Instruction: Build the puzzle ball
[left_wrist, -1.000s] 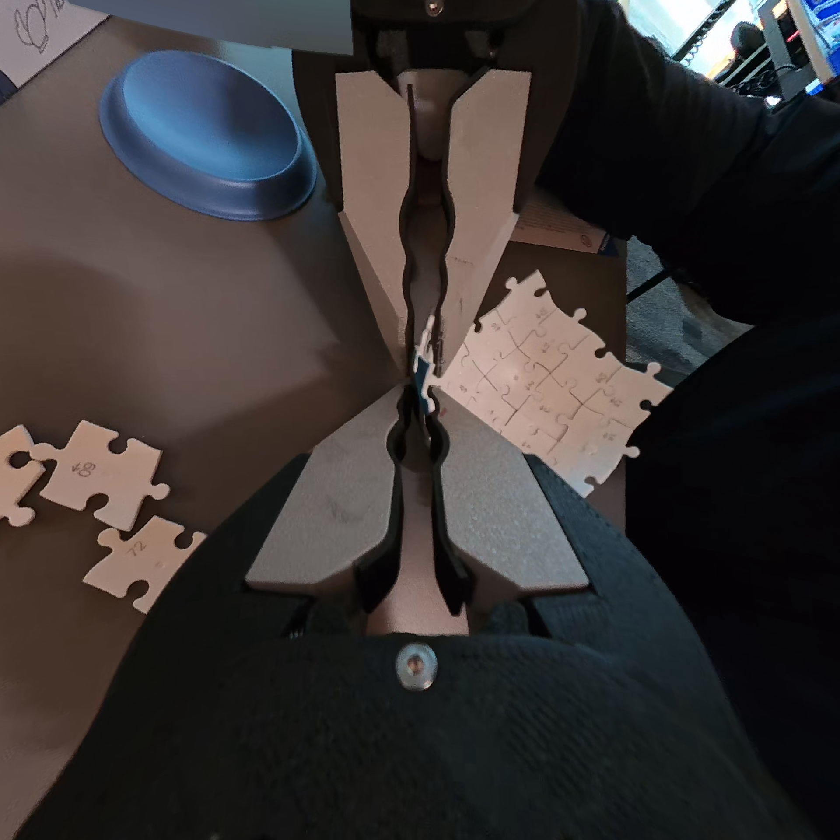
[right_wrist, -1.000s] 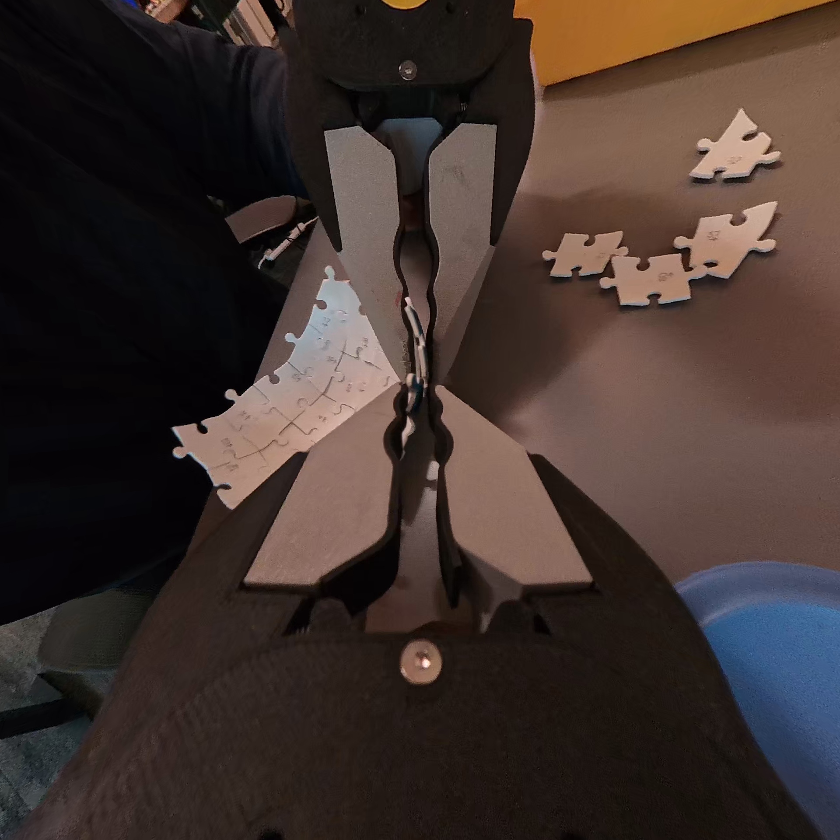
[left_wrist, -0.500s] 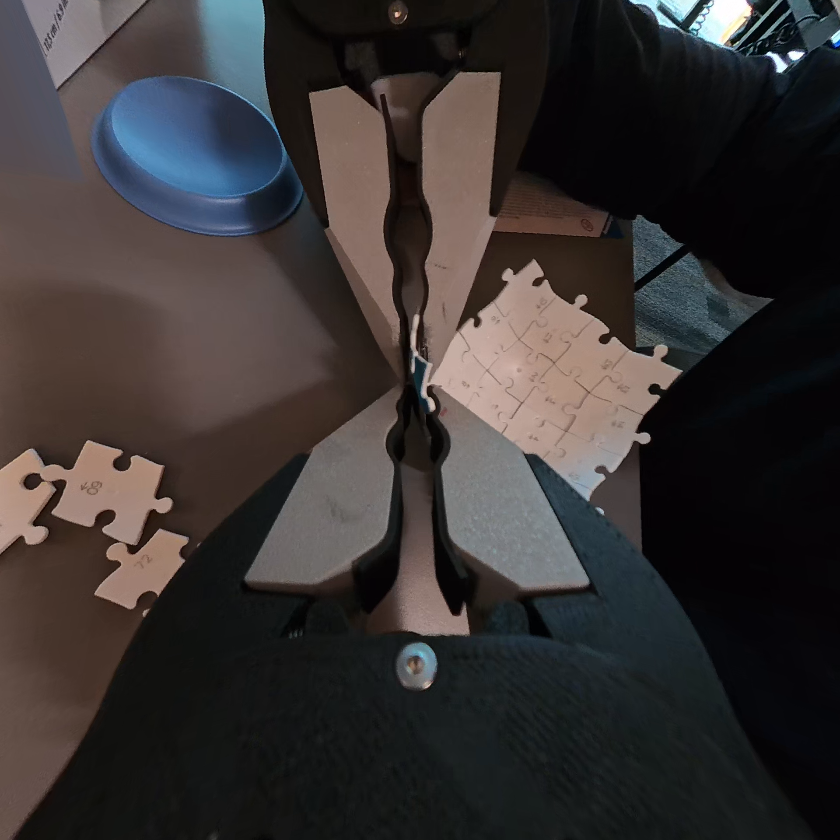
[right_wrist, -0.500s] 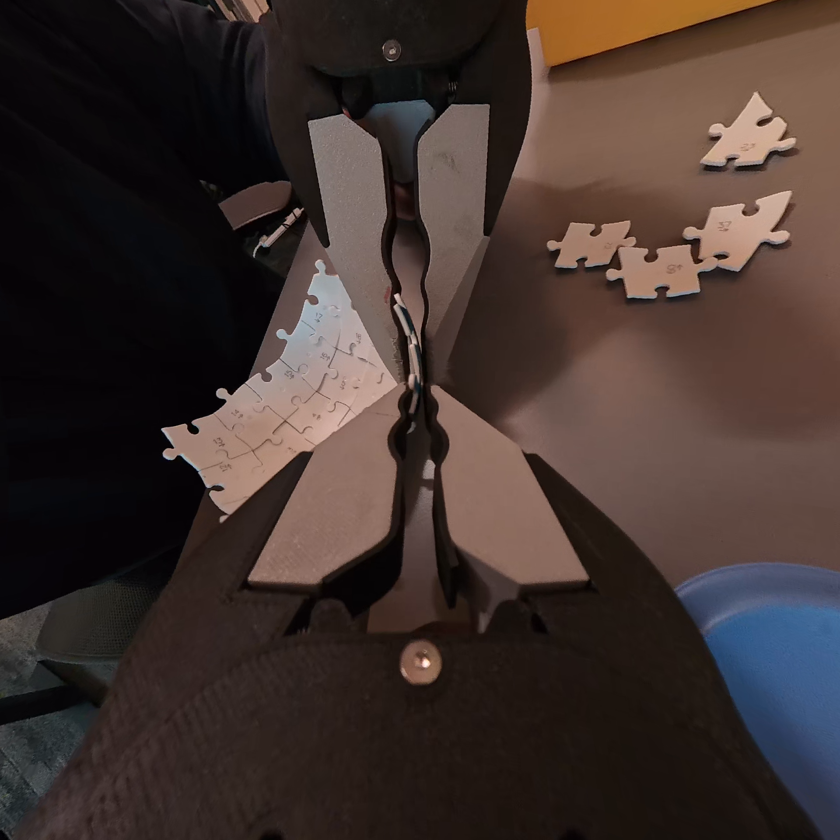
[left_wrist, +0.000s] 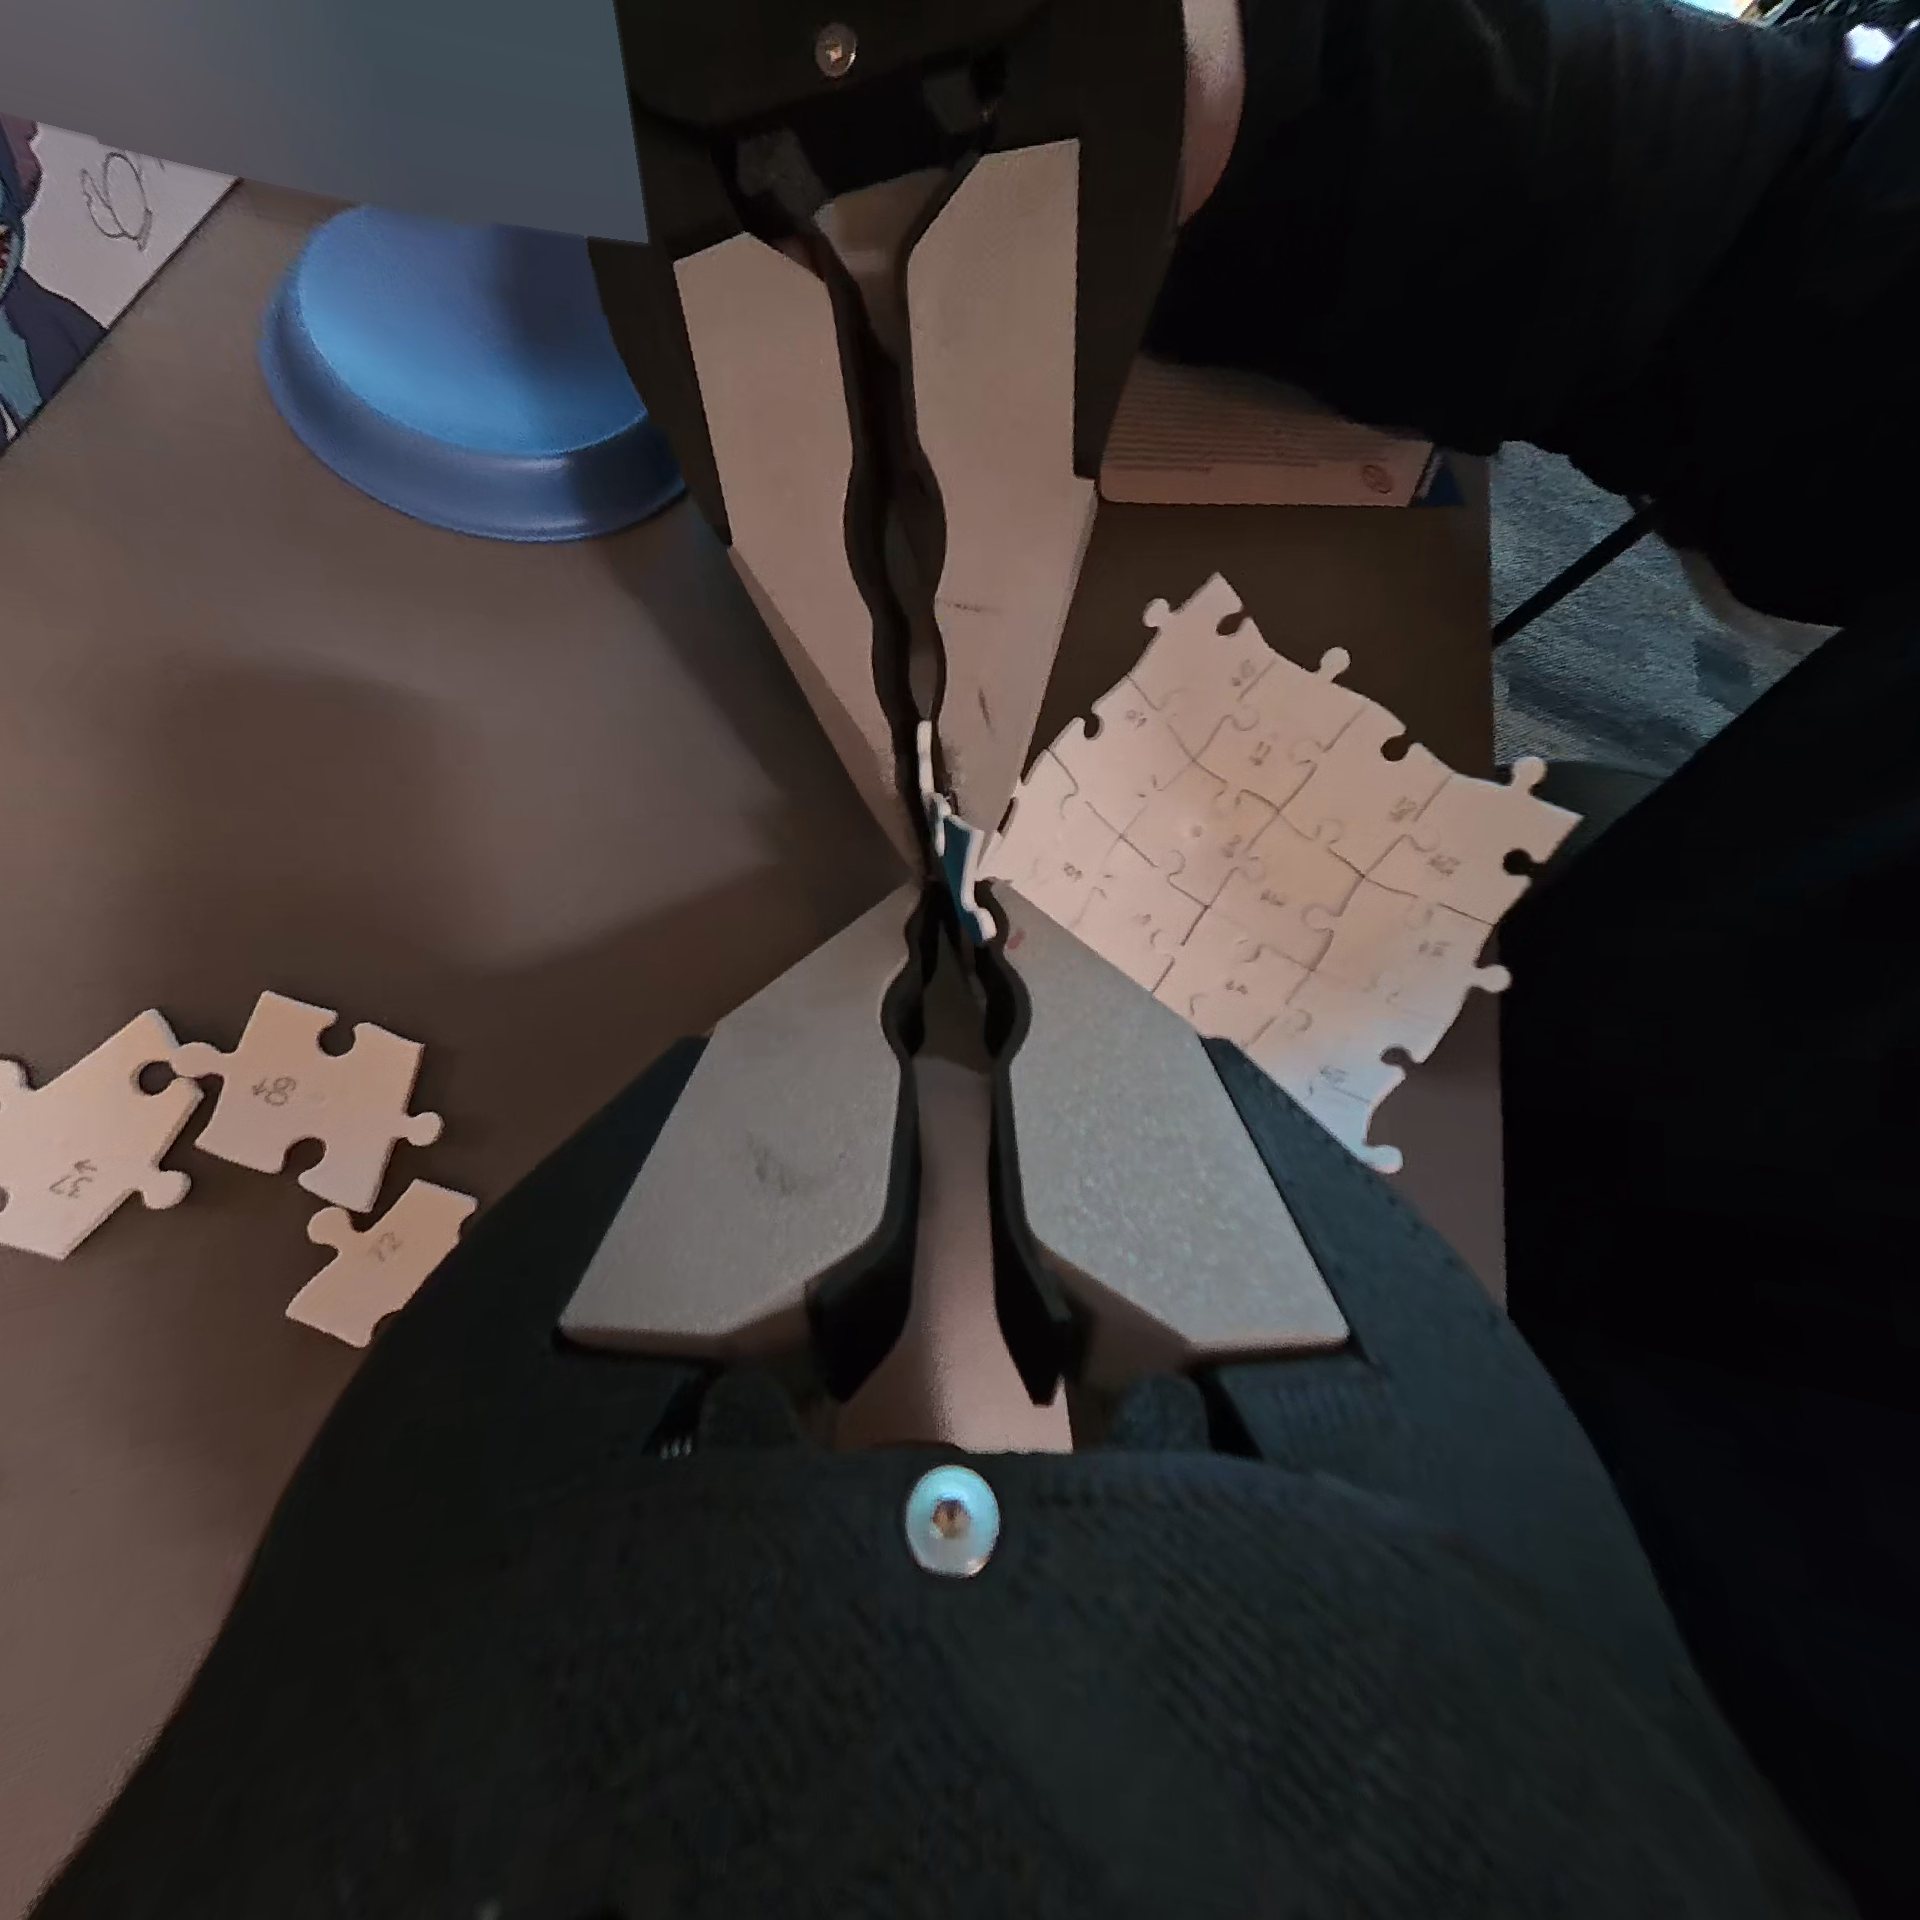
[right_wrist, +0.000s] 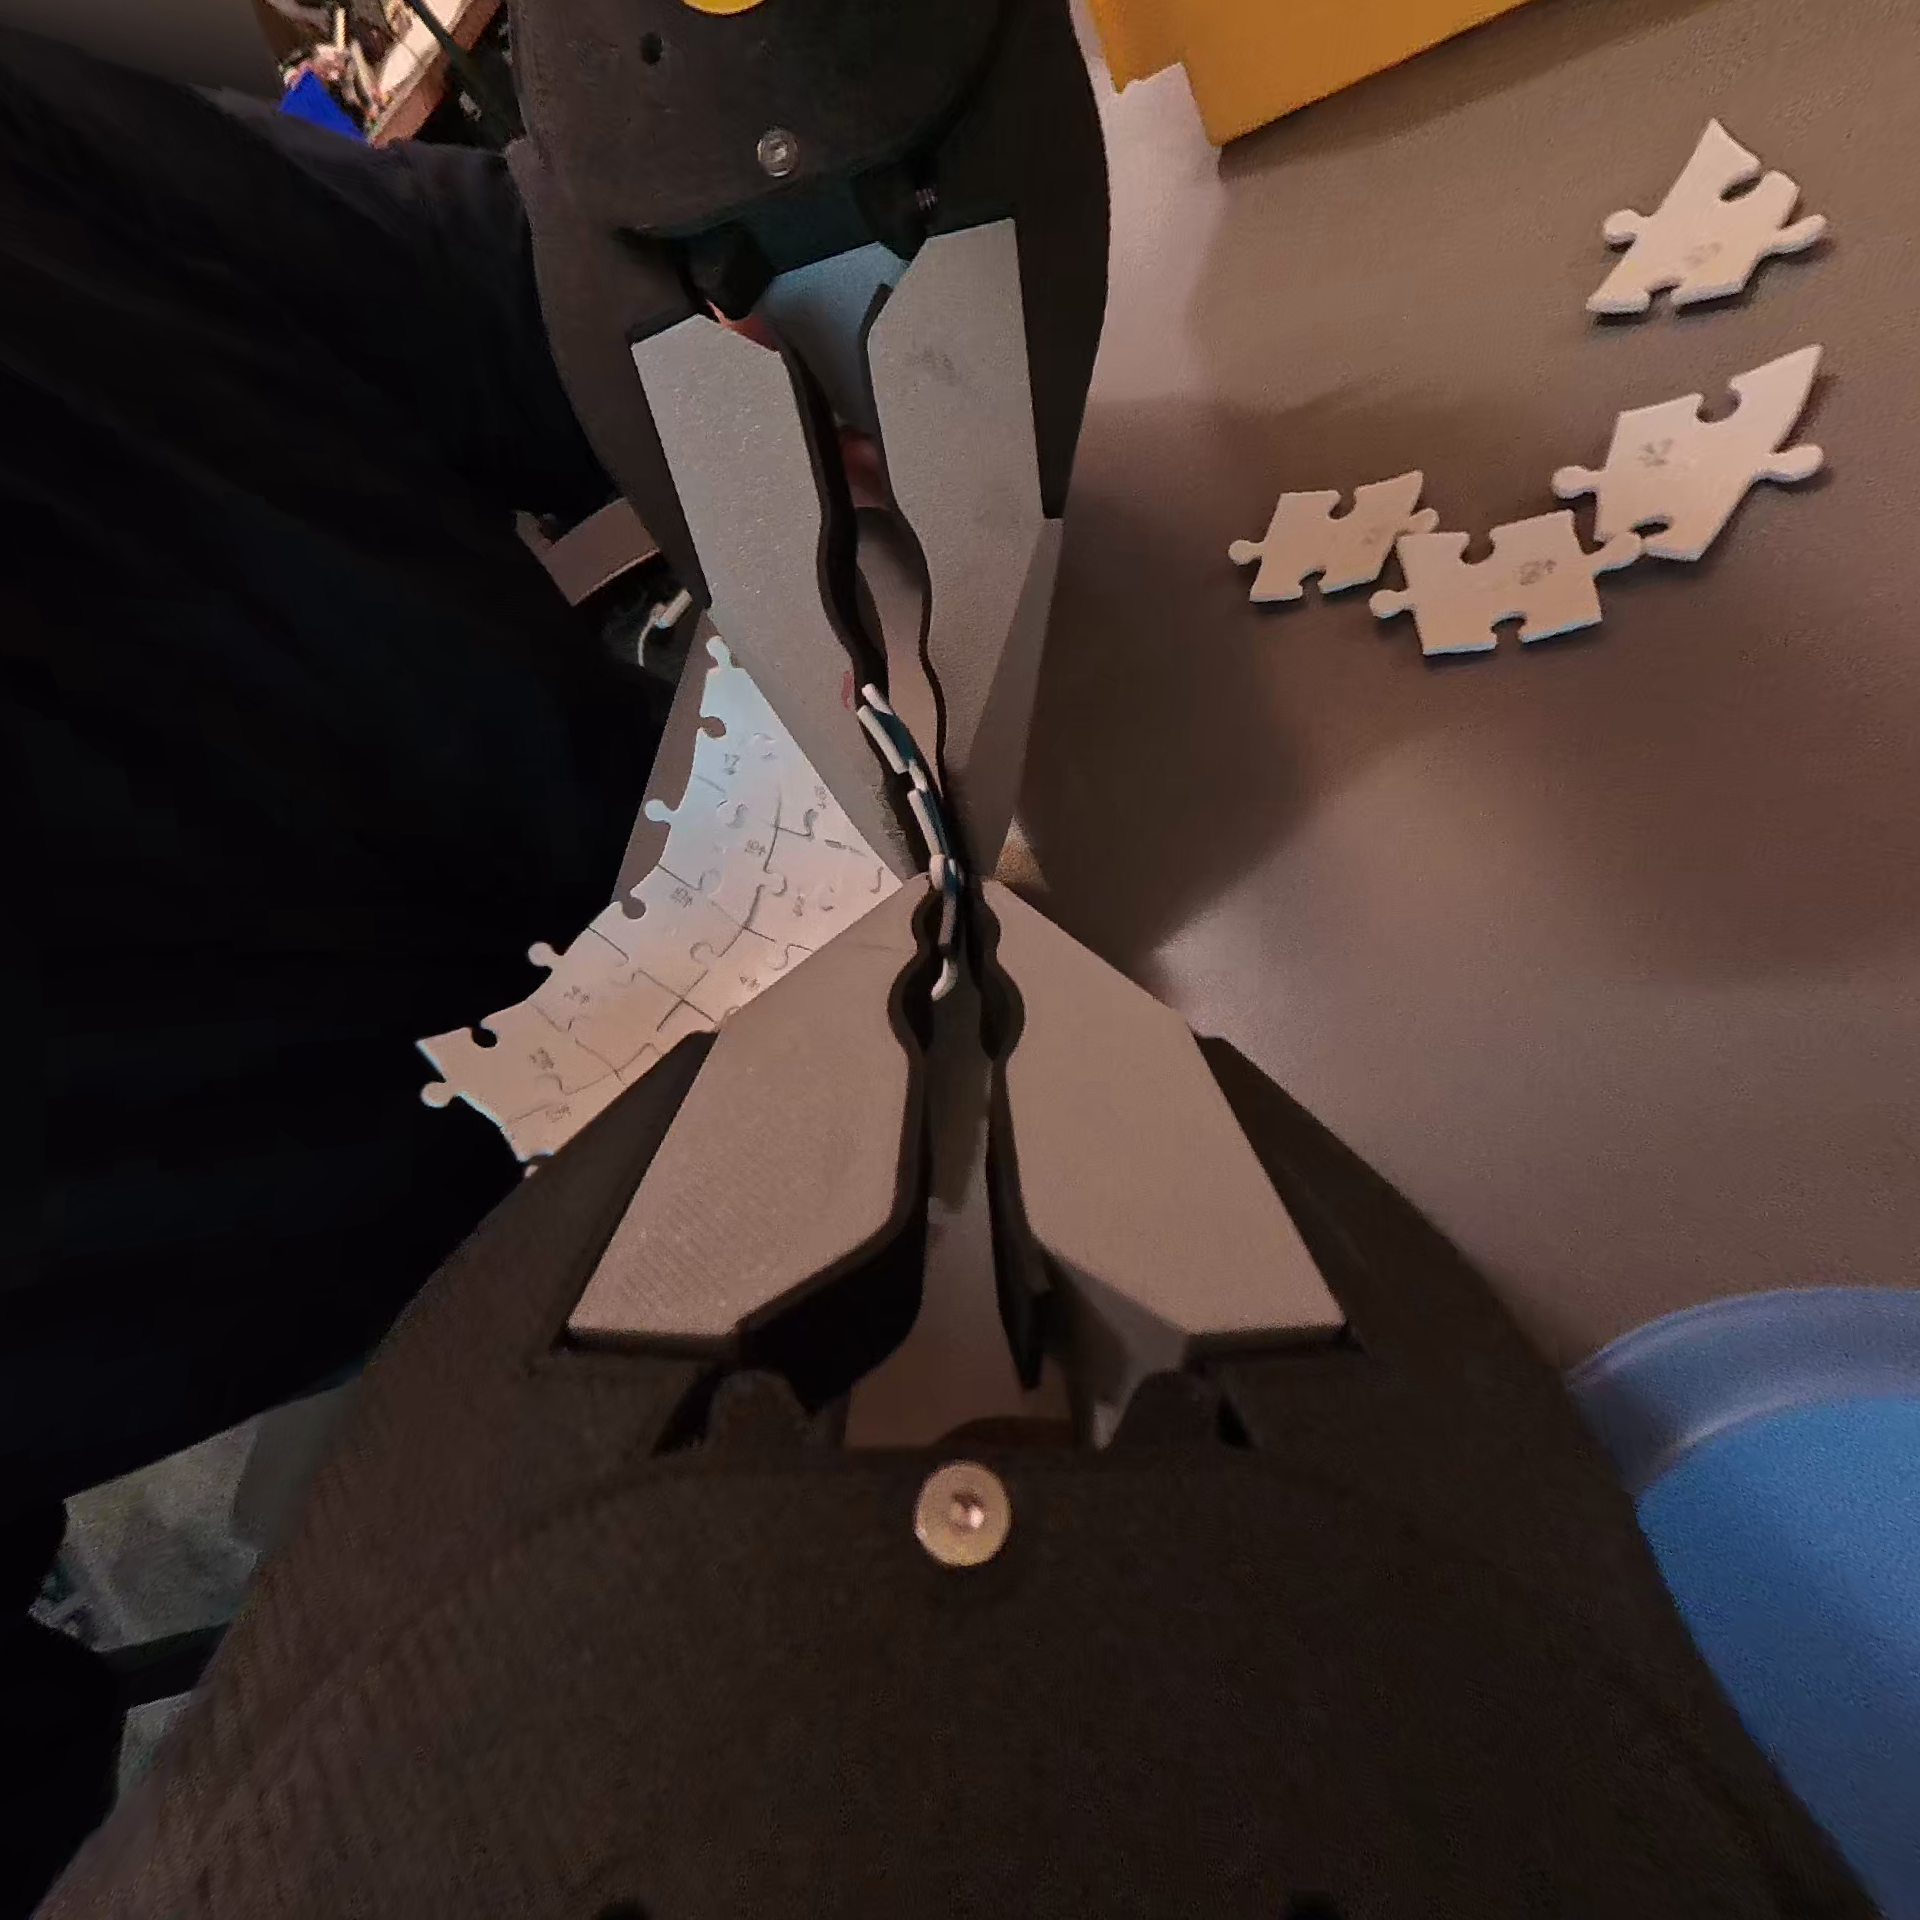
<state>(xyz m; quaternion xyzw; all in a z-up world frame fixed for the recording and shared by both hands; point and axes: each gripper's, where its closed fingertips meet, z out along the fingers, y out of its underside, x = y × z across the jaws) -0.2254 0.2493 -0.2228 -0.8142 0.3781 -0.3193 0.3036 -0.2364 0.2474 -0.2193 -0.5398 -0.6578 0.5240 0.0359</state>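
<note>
My left gripper (left_wrist: 951, 909) and right gripper (right_wrist: 951, 904) meet tip to tip above the brown table (left_wrist: 416, 779). Both are shut on a short strip of joined puzzle pieces (right_wrist: 906, 758), white with blue, seen edge-on; it also shows in the left wrist view (left_wrist: 961, 862). The right gripper (left_wrist: 925, 821) comes in from the top of the left wrist view, the left gripper (right_wrist: 940, 831) from the top of the right wrist view. A curved white panel of several joined pieces (left_wrist: 1278, 862) fans out beside the tips, also in the right wrist view (right_wrist: 717, 914). I cannot tell whether it joins the held strip.
Loose white pieces (left_wrist: 312, 1101) lie on the table, also in the right wrist view (right_wrist: 1496, 582). A blue dish (left_wrist: 447, 364) stands farther off, also seen in the right wrist view (right_wrist: 1787, 1507). A yellow box (right_wrist: 1299, 62) is at the back. The table edge (left_wrist: 1486, 727) is near a dark sleeve. Left and right tips are no more than a few centimetres apart. From either gripper's tips it is about 15 cm to the blue dish (left_wrist: 447, 364).
Both grippers stay shut and tip to tip. They have shifted slightly over the table, and more of the edge-on strip now shows between the left gripper's fingers.
</note>
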